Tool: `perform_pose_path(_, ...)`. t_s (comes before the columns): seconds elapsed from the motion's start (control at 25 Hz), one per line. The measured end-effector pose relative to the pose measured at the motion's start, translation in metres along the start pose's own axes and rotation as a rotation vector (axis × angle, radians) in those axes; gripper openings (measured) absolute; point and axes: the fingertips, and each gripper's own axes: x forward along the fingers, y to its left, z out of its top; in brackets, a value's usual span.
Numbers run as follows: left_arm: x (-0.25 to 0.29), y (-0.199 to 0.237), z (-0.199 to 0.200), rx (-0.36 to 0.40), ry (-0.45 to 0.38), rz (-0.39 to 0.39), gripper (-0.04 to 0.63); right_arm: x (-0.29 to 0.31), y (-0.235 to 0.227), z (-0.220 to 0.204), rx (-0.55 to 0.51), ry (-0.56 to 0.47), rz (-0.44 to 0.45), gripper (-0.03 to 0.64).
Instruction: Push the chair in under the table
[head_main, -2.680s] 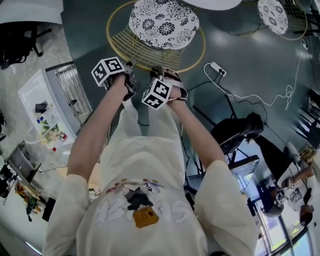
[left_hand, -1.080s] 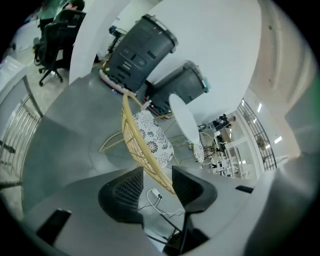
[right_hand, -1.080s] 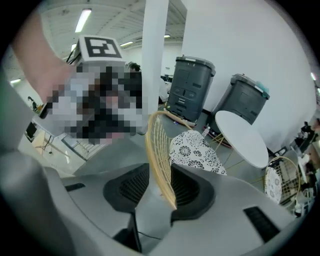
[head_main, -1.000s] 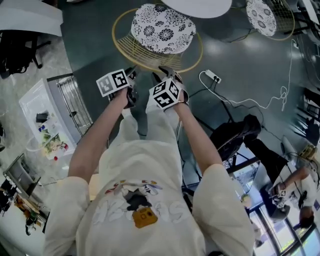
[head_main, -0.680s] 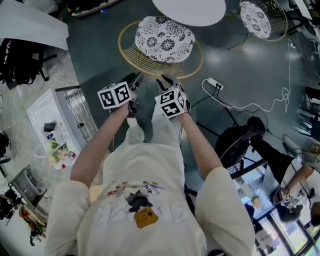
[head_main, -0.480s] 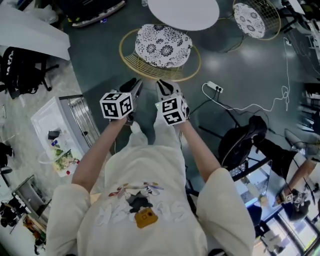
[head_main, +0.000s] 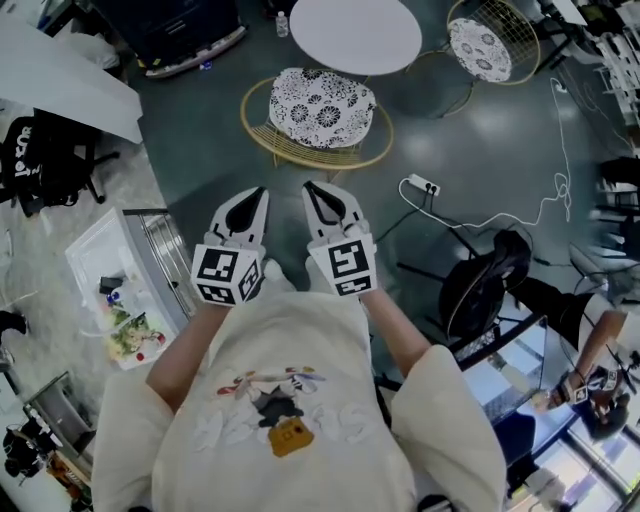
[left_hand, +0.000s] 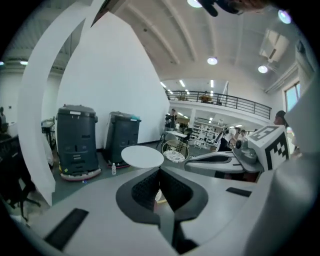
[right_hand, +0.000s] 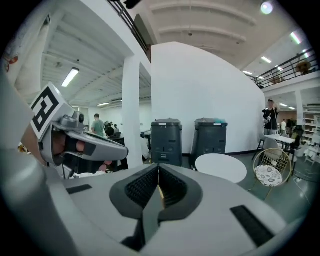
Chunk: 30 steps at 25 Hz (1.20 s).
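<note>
The chair (head_main: 322, 107), a gold wire frame with a black-and-white patterned cushion, stands on the dark floor, its far edge at the rim of the round white table (head_main: 355, 35). Both grippers hang in the air on the near side of the chair, apart from it and side by side. My left gripper (head_main: 259, 191) is shut with nothing in it, and so is my right gripper (head_main: 309, 187). In the left gripper view the shut jaws (left_hand: 159, 170) point toward the table (left_hand: 142, 156). The right gripper view shows its shut jaws (right_hand: 159, 168) and the table (right_hand: 221, 167).
A second patterned wire chair (head_main: 480, 48) stands right of the table. A power strip (head_main: 425, 185) with a white cable lies on the floor at right, near a black office chair (head_main: 480, 280). A white cabinet (head_main: 120, 270) is at left. Two grey bins (left_hand: 77, 140) stand beyond the table.
Both grippers have left the chair's near rim, risen and drawn back toward the body. Their jaws have gone from open to shut. The chair now sits farther away, by the table.
</note>
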Motion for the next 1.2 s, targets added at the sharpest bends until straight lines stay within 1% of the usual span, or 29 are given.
perform_pose_path(0.08,-0.018,-0.01,0.006,0.062,-0.017,-0.001,0.009,-0.015,0.01,0.013,-0.001,-0.041,-0.008,0.011)
perform_pose_path(0.12,-0.025,-0.015,0.009,0.08,-0.025,-0.006,0.009,-0.024,0.013,0.019,0.001,-0.061,-0.016,0.011)
perform_pose_path(0.24,-0.044,-0.03,0.022,0.098,-0.055,-0.017,0.009,-0.046,0.019,0.033,0.018,-0.107,-0.04,0.009)
perform_pose_path(0.36,-0.058,-0.043,0.032,0.109,-0.099,-0.024,0.009,-0.065,0.026,0.042,0.067,-0.138,-0.061,0.009)
perform_pose_path(0.48,-0.068,-0.055,0.033,0.1,-0.103,-0.035,0.009,-0.079,0.035,0.038,0.127,-0.126,-0.093,0.008)
perform_pose_path(0.6,-0.074,-0.065,0.027,0.085,-0.082,-0.048,0.009,-0.084,0.045,0.033,0.168,-0.11,-0.129,0.007)
perform_pose_path(0.72,-0.075,-0.072,0.02,0.064,-0.062,-0.051,0.009,-0.084,0.053,0.035,0.211,-0.113,-0.141,0.007)
perform_pose_path(0.92,-0.077,-0.066,0.027,0.049,-0.079,-0.038,0.009,-0.08,0.056,0.043,0.212,-0.12,-0.149,0.006)
perform_pose_path(1.08,-0.078,-0.066,0.025,0.042,-0.069,-0.033,0.009,-0.081,0.054,0.044,0.223,-0.126,-0.156,0.007)
perform_pose_path(1.2,-0.078,-0.067,0.024,0.043,-0.065,-0.035,0.009,-0.082,0.054,0.046,0.205,-0.128,-0.148,0.006)
